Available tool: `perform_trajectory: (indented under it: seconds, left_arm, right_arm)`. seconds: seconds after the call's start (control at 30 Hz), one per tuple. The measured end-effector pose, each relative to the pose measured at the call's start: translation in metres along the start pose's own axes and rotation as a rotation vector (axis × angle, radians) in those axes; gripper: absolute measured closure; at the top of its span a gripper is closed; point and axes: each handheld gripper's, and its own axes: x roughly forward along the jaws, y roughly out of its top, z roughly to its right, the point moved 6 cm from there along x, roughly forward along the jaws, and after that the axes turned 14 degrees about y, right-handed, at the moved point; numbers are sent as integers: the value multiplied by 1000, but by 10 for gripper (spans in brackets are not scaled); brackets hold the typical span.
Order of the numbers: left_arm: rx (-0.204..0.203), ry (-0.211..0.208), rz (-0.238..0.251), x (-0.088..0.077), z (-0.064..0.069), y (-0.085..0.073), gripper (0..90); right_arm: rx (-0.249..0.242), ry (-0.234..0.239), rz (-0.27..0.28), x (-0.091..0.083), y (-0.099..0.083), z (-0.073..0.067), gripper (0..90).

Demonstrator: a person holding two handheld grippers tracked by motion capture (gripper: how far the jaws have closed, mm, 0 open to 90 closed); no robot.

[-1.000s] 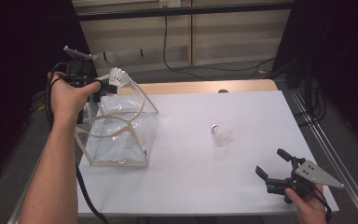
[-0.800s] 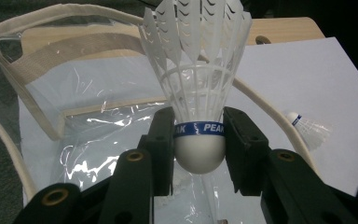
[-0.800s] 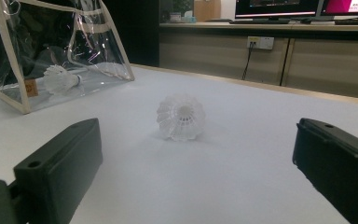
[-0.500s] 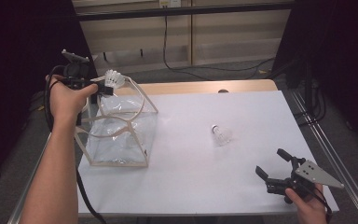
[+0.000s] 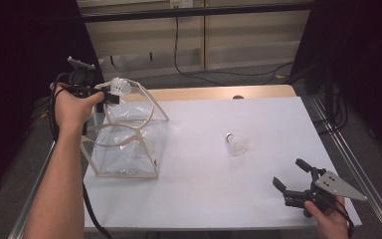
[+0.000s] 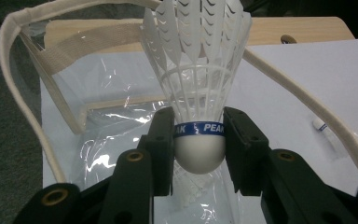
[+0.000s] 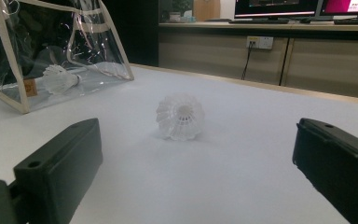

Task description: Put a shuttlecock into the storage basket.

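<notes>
You are clamping your left gripper (image 6: 199, 140) on a shuttlecock (image 6: 199, 70), the two black jaws pressing on either side of its white cork base at the blue band, so the feather skirt is fanning out beyond the fingertips and staying uncrushed. Holding it by the hard cork is likely the reason the grip looks so steady. Just below and ahead of those jaws the clear bag (image 6: 98, 121) is gaping open, its cream-trimmed rim (image 6: 9, 51) curving round both sides of the shuttlecock, which suggests you are lining up a drop into the mouth. In the high view you are holding that gripper (image 5: 110, 93) at the bag's (image 5: 129, 144) far upper edge. One shuttlecock already inside (image 7: 60, 78) is lying on the bag's floor.

Your right gripper (image 7: 191, 154) is resting low over the white table (image 5: 258, 209) with its jaws spread wide apart and nothing between them. A second shuttlecock (image 7: 181, 116) is lying on its side straight ahead of those jaws, skirt facing you, a fair way beyond the fingertips, so you seem to be waiting with that hand ready for the next pick.
</notes>
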Motion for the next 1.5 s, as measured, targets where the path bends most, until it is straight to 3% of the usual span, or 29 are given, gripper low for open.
perform_trajectory:
  seconds: [0.47, 0.6, 0.97, 1.5]
  left_arm:
    - [15, 30, -9, 20, -3, -1, 648]
    - [42, 51, 12, 26, -5, 0, 581]
    - [28, -7, 9, 19, 4, -3, 553]
    - [53, -65, 3, 9, 14, -5, 527]
  right_arm:
    - [1, 0, -1, 0, 0, 0, 11]
    - [3, 1, -1, 0, 0, 0, 11]
    - [5, 1, 1, 0, 0, 0, 11]
    - [6, 1, 1, 0, 0, 0, 11]
